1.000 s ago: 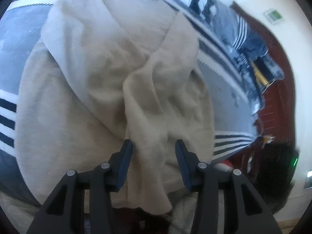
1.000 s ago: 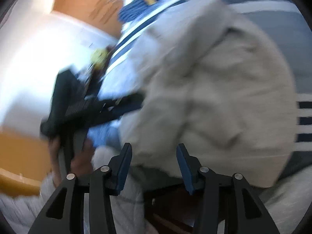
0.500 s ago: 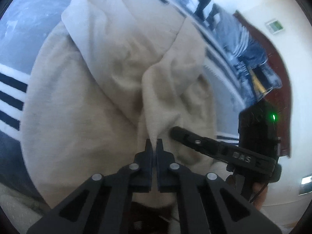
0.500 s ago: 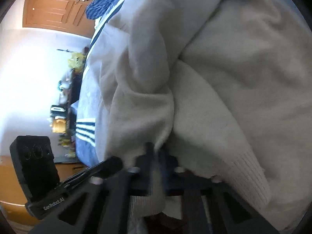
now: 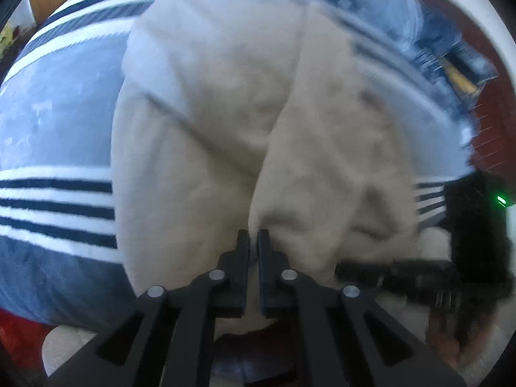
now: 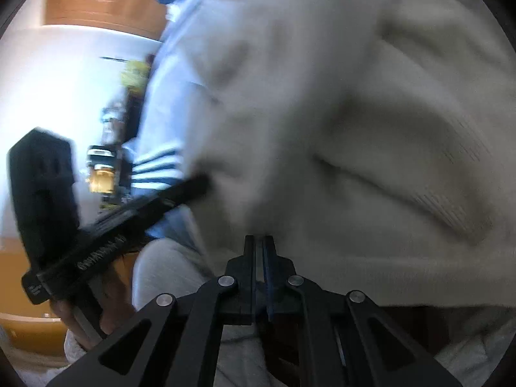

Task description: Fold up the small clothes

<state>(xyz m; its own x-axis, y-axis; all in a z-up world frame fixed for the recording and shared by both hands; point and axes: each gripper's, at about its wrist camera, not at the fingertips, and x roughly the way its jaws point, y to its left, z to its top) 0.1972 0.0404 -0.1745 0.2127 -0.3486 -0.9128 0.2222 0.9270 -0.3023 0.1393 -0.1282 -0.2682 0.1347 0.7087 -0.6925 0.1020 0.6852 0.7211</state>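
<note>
A beige knit sweater [image 5: 258, 113] lies bunched on a blue bedspread with white and navy stripes [image 5: 54, 122]. My left gripper [image 5: 253, 237] is shut on a fold of the sweater near its front edge. In the right wrist view the sweater [image 6: 371, 113] fills most of the frame, blurred by motion, and my right gripper [image 6: 258, 242] is shut on its near edge. The right gripper's black body shows at the lower right of the left wrist view [image 5: 419, 274]. The left gripper's black body shows at the left of the right wrist view [image 6: 113, 219].
A dark red door [image 5: 493, 122] and piled dark clothes [image 5: 435, 32] lie at the far right of the bed. A wooden door [image 6: 106, 3] and a cluttered shelf [image 6: 103, 167] show beyond the bed's left side. My grey trousers [image 6: 167, 277] are below the bed edge.
Both grippers, open a second ago, shut on the sweater's near edge half a second ago and stay shut. The sweater is now being pulled and both views blur with the motion.
</note>
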